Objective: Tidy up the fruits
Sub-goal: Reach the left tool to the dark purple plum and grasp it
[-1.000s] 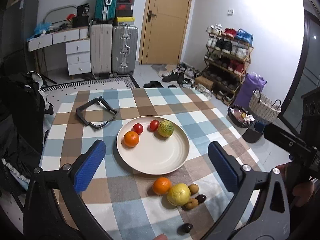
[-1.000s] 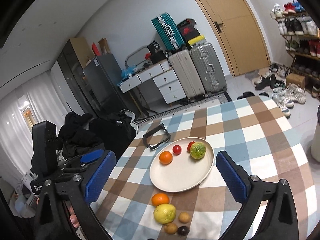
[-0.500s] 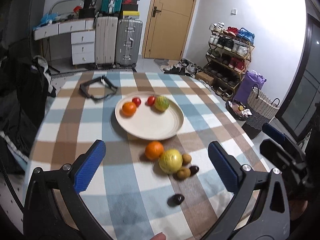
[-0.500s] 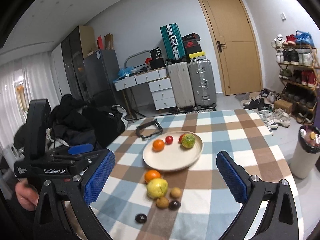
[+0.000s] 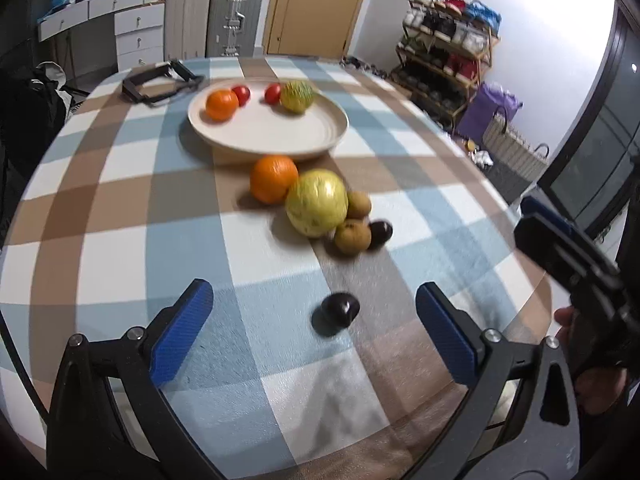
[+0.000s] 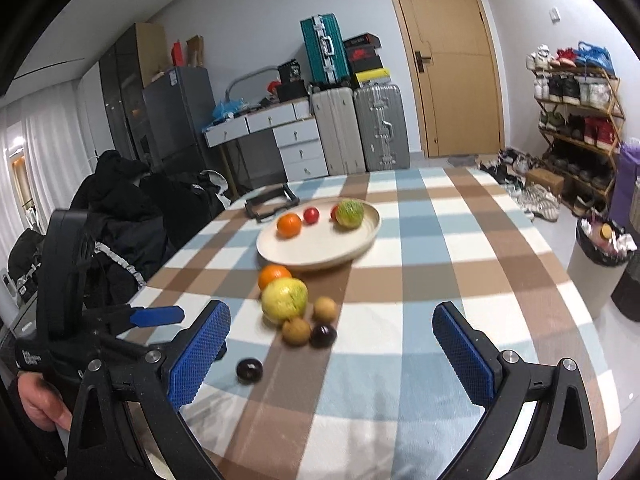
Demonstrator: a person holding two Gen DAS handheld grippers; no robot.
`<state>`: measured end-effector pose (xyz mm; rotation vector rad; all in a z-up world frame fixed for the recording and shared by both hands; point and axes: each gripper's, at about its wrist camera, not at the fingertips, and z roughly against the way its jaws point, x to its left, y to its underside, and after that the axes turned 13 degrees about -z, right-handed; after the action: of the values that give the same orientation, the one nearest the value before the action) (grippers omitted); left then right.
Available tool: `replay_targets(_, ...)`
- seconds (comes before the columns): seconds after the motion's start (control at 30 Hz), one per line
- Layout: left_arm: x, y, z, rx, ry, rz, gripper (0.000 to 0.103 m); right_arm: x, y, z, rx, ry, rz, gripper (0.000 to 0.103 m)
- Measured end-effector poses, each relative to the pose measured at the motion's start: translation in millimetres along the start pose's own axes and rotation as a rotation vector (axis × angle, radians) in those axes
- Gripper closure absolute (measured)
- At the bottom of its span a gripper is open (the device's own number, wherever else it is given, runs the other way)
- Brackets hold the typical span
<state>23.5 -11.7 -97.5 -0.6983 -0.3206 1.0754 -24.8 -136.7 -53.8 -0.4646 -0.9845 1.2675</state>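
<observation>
A cream plate [image 5: 280,136] [image 6: 320,248] holds an orange [image 5: 221,104], two small red fruits [image 5: 241,94] and a green-yellow fruit [image 5: 296,96]. In front of it on the checked tablecloth lie an orange [image 5: 274,179] [image 6: 273,275], a big yellow fruit [image 5: 317,203] [image 6: 284,298], two brown kiwis [image 5: 352,236] and a dark plum [image 5: 380,233]. A lone dark fruit [image 5: 336,311] [image 6: 249,369] lies nearest. My left gripper [image 5: 314,332] is open and empty just above it. My right gripper [image 6: 332,360] is open and empty, near the table's front.
A black frame-like object [image 5: 158,82] lies behind the plate. The round table's edge [image 5: 532,272] curves close on the right. Suitcases [image 6: 360,128], a desk, a shoe rack [image 6: 576,120] and a bin [image 6: 600,264] stand around the room.
Both grippers have dropped lower and pulled back toward the near edge of the table. The loose fruits and the lone dark fruit now sit closer and larger in view. Both stay open.
</observation>
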Motion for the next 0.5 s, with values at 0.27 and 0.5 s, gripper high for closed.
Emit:
replay_targets(0.27,-15,5,-19,0.041,0.034,-0.081,0.026,-16,9,-6,0.03,0.025,-0.031,0.0)
replay_targets(0.5,-13,3,-25,0.05,0.089,-0.082,0.064,-19,12,-10,0.043,0.027,-0.042,0.0)
